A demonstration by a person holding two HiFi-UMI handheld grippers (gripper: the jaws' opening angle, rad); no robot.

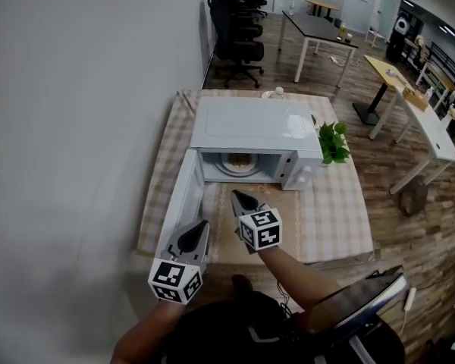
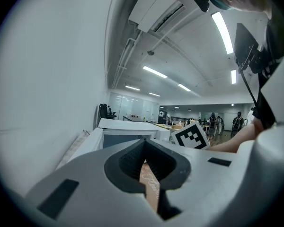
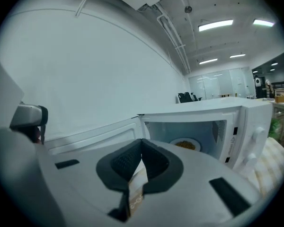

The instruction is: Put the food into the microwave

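the microwave [image 1: 254, 127] stands on a table covered with a checked cloth [image 1: 330, 211]. its door [image 1: 183, 199] is swung fully open to the left. the plate of food [image 1: 239, 161] sits inside the cavity, on the turntable, well apart from both grippers.

left gripper [image 1: 201, 228] – jaws together, nothing clamped between them. it hangs in front of the open door, just beside the door's outer edge.

right gripper [image 1: 236, 196] – jaws together, nothing clamped between them. it is held above the tan mat [image 1: 220, 230] in front of the cavity opening, pointing toward the plate, clear of the microwave.

a potted plant [image 1: 332, 142] stands against the right side of the microwave, near the control panel.
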